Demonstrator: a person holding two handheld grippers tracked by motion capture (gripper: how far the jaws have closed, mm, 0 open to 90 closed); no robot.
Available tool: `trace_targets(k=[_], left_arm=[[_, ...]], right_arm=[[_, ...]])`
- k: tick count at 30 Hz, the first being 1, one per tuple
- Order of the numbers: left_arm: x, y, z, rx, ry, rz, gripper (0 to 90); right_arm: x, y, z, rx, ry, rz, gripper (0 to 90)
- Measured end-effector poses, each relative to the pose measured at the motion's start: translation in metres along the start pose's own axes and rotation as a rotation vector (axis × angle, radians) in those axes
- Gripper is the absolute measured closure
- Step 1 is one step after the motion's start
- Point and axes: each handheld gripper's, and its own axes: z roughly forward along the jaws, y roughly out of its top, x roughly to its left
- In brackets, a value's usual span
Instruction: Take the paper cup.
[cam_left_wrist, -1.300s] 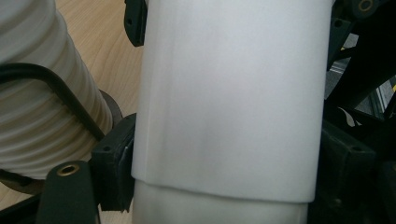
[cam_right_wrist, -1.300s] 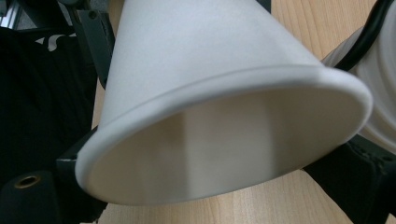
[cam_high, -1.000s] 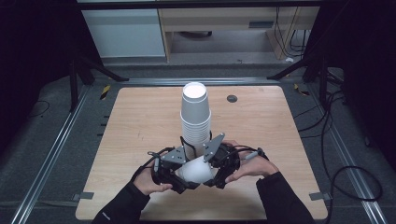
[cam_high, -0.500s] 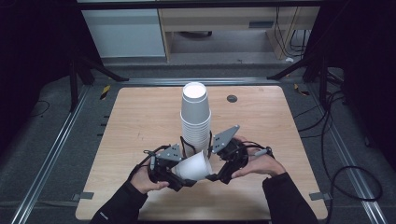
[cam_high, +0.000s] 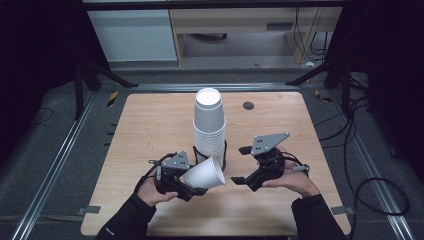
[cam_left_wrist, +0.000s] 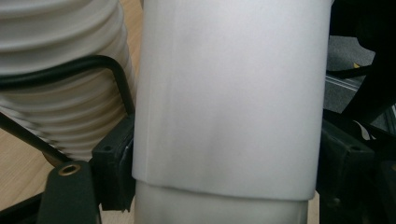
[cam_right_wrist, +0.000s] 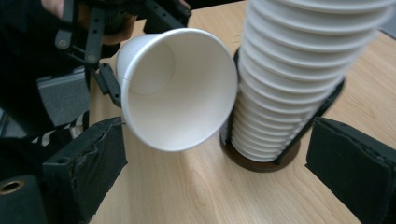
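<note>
My right tongs (cam_high: 239, 165) had just opened and drawn clear of the paper cup (cam_high: 205, 173), leaving it clamped sideways in my left tongs (cam_high: 192, 186) beside the cup stack (cam_high: 209, 127) on the bench (cam_high: 300, 210)

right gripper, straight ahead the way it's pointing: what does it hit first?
Likely the open mouth of the paper cup held sideways by the left gripper; the cup stack sits just beside that line. Right gripper jaws have just been opening, nothing between them.

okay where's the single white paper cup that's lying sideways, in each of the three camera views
High view: single white paper cup low centre, clamped in the left gripper, mouth toward the right.
Left gripper view: its wall spans the centre between the jaws.
Right gripper view: upper left, open mouth facing the camera.
Shared landmark: the tall stack of white paper cups beside it.
</note>
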Motion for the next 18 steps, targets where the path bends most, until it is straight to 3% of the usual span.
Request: trace_targets(k=[7,10,12,14,18], left_arm=[[-0.003,0.001,0.002,-0.041,-0.001,-0.007,21.4],[-0.005,0.002,0.005,-0.035,0.003,0.001,21.4],[-0.006,0.002,0.006,-0.039,0.001,0.004,21.4],[-0.006,0.003,0.007,-0.037,0.002,0.006,21.4],[-0.006,0.004,0.007,-0.041,0.002,0.008,21.4]], right_arm=[[0.0,-0.014,-0.006,-0.076,-0.056,0.079,5.1],[-0.001,-0.019,-0.005,-0.137,-0.087,0.128,5.3],[-0.002,-0.022,-0.004,-0.145,-0.096,0.157,6.6],[-0.002,-0.024,-0.003,-0.136,-0.108,0.15,7.5],[0.001,-0.026,-0.003,-0.163,-0.088,0.155,8.6]])
